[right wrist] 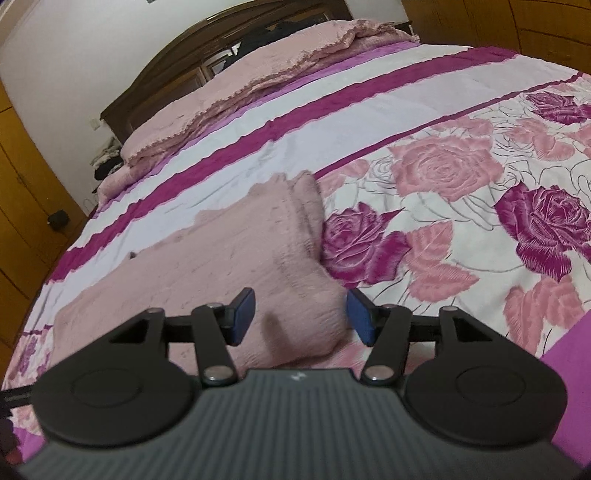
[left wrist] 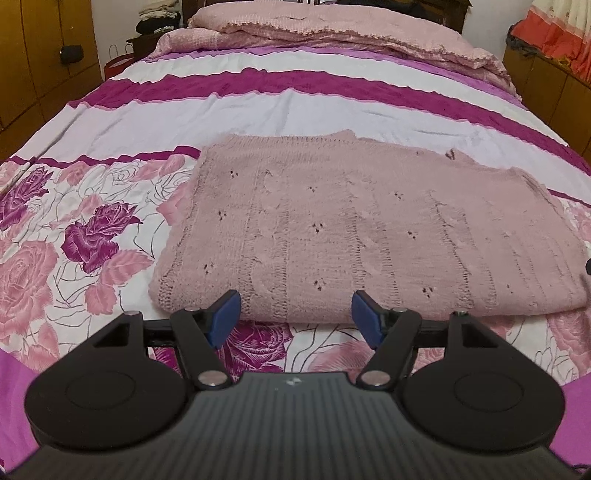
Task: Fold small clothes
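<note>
- Lying flat on the bed (left wrist: 110, 122), the pink knitted sweater (left wrist: 369, 236) forms a compact rectangle with doubled edges along its near and left sides; judged from this shape, at least one fold is already made.
- Remaining work, as a judgement: one more fold to halve the rectangle, or a final smoothing. No other garment awaiting folding is visible on the bedspread.
- Left hand-held gripper (left wrist: 295, 317): released, jaws spread wide, positioned just short of the sweater's near edge and holding nothing.
- Right hand-held gripper (right wrist: 301, 314): released, jaws spread, with the sweater's (right wrist: 229, 266) near corner bulging up between the blue pads (right wrist: 243, 314) but not pinched.
- Left wrist view only: the full top face of the sweater, its eyelet pattern and ribbed columns, and a folded quilt (left wrist: 332, 29) at the head of the bed.
- Right wrist view only: the sweater's right side, where a thick rolled or bunched edge rises, plus the wooden headboard (right wrist: 207, 62). This view is blurred.
</note>
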Available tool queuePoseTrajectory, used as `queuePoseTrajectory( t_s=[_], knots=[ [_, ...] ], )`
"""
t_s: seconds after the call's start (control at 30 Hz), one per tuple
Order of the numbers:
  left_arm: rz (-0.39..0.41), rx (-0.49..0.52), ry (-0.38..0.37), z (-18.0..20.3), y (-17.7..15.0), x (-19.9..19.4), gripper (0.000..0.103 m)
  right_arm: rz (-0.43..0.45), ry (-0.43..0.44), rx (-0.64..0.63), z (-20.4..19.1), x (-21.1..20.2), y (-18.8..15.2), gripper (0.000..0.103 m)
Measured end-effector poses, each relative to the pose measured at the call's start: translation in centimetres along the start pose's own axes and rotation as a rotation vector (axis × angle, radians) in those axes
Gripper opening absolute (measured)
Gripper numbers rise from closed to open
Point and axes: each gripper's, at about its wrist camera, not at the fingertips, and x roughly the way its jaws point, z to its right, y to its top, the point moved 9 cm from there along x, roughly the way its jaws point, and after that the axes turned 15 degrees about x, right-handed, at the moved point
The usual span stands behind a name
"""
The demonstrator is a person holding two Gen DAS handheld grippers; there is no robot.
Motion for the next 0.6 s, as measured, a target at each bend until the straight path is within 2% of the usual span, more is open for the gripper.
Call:
queuePoseTrajectory(
  t_s=[0.43,0.6],
  knots=[
    [-0.037,0.011,0.014,0.1,0.1,1.3,0.074,-0.131,0.130,0.068,-0.3,3.7,-0.3,0.058],
    [-0.038,0.010,0.012,0.1,0.1,1.5,0.075,-0.137,0.158,0.100,-0.5,4.7,-0.4,0.061]
  ],
)
